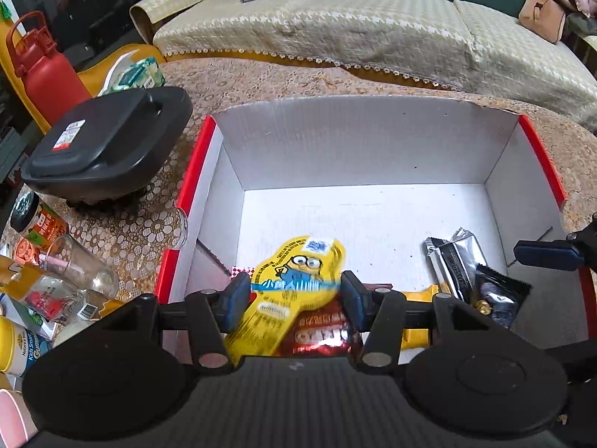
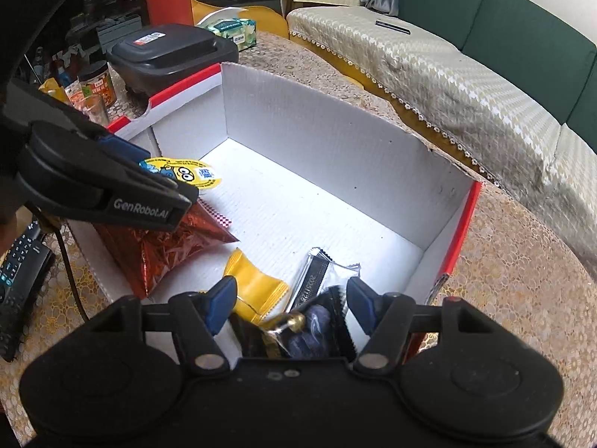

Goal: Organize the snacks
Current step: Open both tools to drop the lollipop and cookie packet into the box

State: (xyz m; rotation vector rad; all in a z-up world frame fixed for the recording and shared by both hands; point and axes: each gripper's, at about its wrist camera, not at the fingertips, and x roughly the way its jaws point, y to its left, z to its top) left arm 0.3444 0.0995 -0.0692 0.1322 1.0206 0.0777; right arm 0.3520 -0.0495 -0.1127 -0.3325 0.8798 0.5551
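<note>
A white cardboard box with red edges sits on the lace-covered table. My left gripper is shut on a yellow minion snack pouch, held low over the box's near left corner, above a red foil packet. My right gripper is open over a black wrapper in the box. A silver-black bar and a yellow packet lie beside it.
Left of the box stand a black lidded container, a red bottle, a tissue pack, glasses and jars. A remote lies at the table's near left. A covered sofa runs behind.
</note>
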